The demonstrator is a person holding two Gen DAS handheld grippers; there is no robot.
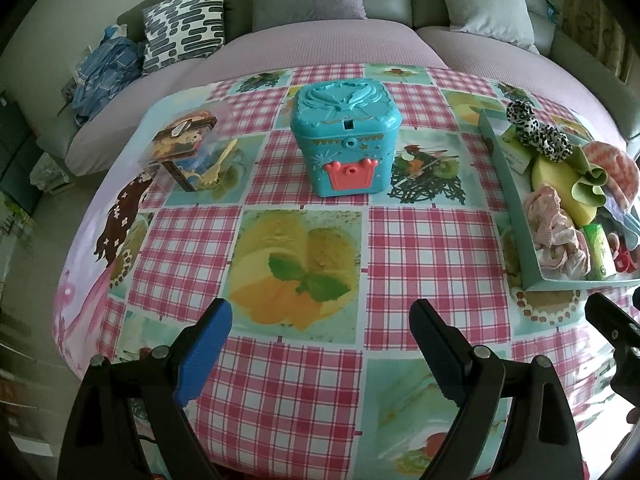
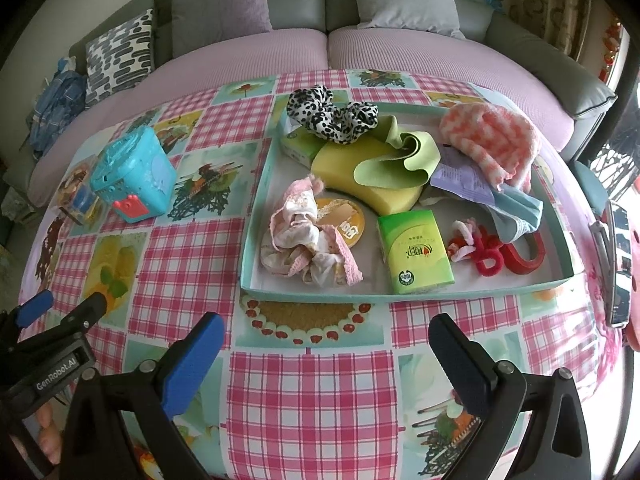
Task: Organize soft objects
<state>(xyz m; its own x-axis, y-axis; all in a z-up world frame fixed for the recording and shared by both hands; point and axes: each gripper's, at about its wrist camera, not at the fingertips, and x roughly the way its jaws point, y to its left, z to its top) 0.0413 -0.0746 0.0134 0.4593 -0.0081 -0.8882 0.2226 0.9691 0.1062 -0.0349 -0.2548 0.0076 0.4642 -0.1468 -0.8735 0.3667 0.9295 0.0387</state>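
A shallow teal tray (image 2: 312, 298) on the checked tablecloth holds a jumble of soft things: a leopard scrunchie (image 2: 332, 114), a yellow sponge (image 2: 360, 176), a green cloth (image 2: 400, 156), a pink-white knit (image 2: 492, 136), pink lace fabric (image 2: 308, 244), red hair ties (image 2: 484, 256) and a green tissue pack (image 2: 416, 256). My right gripper (image 2: 326, 326) hovers open just in front of the tray, with nothing between its fingers. My left gripper (image 1: 320, 312) is open over bare tablecloth, left of the tray (image 1: 508, 200). It also shows in the right wrist view (image 2: 68, 306).
A teal toy box (image 1: 346, 140) with a pink clasp stands mid-table, and a clear box (image 1: 188, 152) sits further left. A sofa (image 2: 280, 52) with cushions runs behind the table, with blue clothes (image 1: 108, 68) on its left end. A striped object (image 2: 618, 264) lies at the table's right edge.
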